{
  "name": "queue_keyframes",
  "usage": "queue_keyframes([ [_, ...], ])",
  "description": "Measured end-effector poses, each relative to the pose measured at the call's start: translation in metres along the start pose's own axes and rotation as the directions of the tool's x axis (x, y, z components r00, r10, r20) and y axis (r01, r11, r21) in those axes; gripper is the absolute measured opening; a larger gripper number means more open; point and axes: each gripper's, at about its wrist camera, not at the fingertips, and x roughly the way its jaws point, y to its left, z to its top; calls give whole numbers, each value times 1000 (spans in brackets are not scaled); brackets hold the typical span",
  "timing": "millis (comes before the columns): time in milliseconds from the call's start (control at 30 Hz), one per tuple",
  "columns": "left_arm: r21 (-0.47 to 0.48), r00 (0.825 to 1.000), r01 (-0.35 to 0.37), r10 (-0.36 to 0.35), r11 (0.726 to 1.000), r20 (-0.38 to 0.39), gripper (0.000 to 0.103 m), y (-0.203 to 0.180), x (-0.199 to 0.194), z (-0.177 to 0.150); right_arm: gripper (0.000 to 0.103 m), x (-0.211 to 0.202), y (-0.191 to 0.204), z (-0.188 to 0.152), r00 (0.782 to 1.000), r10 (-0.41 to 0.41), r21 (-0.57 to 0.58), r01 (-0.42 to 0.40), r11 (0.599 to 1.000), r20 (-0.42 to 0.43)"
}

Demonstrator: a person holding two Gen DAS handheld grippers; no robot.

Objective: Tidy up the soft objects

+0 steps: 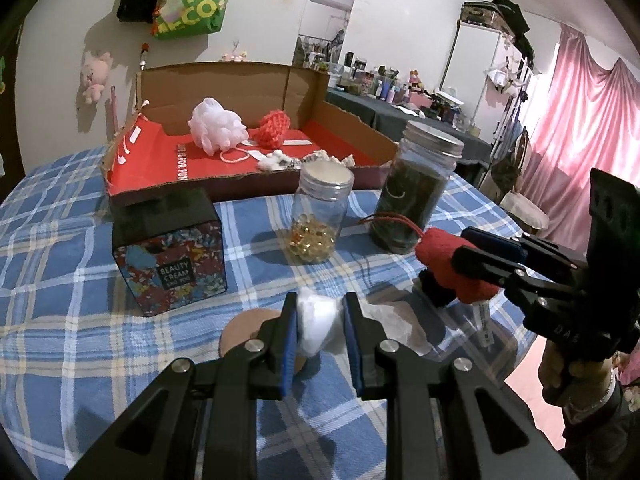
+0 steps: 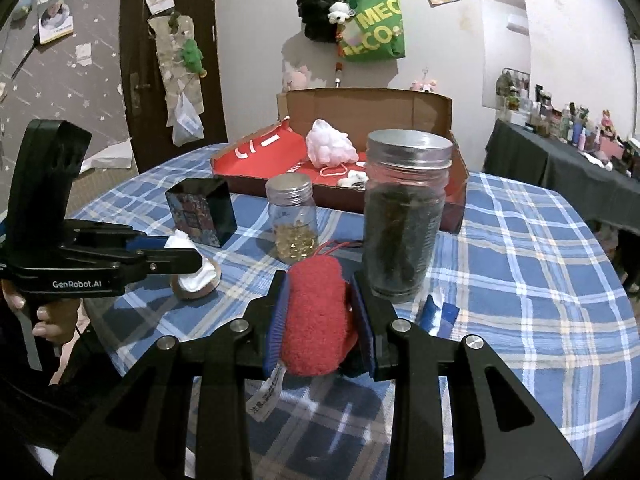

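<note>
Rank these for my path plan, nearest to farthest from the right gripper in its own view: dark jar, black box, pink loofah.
From the right gripper:
1. Dark jar, just ahead, right.
2. Black box, ahead, left.
3. Pink loofah, in the far carton.

I think this is a room in someone's home. I see pink curtains (image 1: 576, 120), a plush toy (image 1: 95, 76) on the wall, and a checked tablecloth (image 1: 80, 320).
</note>
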Motion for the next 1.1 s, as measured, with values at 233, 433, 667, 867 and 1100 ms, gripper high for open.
queue_keyframes([
  [233,-2,1000,-5,4,1000,-24,23,5,-1,16,30,-14,-27,0,1000,20,101,-21,995,8],
  [433,2,997,-26,26,1000,-78,23,16,11,44,30,-17,-56,0,1000,21,185,-21,982,-1],
  [667,12,989,-40,41,999,-143,23,30,29,69,30,-17,-90,2,1000,20,279,-14,960,-16],
  [867,19,981,-46,48,999,-190,23,39,45,86,30,-12,-119,9,999,33,348,-19,937,-32],
  [1100,27,964,-38,44,999,-261,23,51,66,103,30,4,-140,31,997,41,352,-14,936,-69],
])
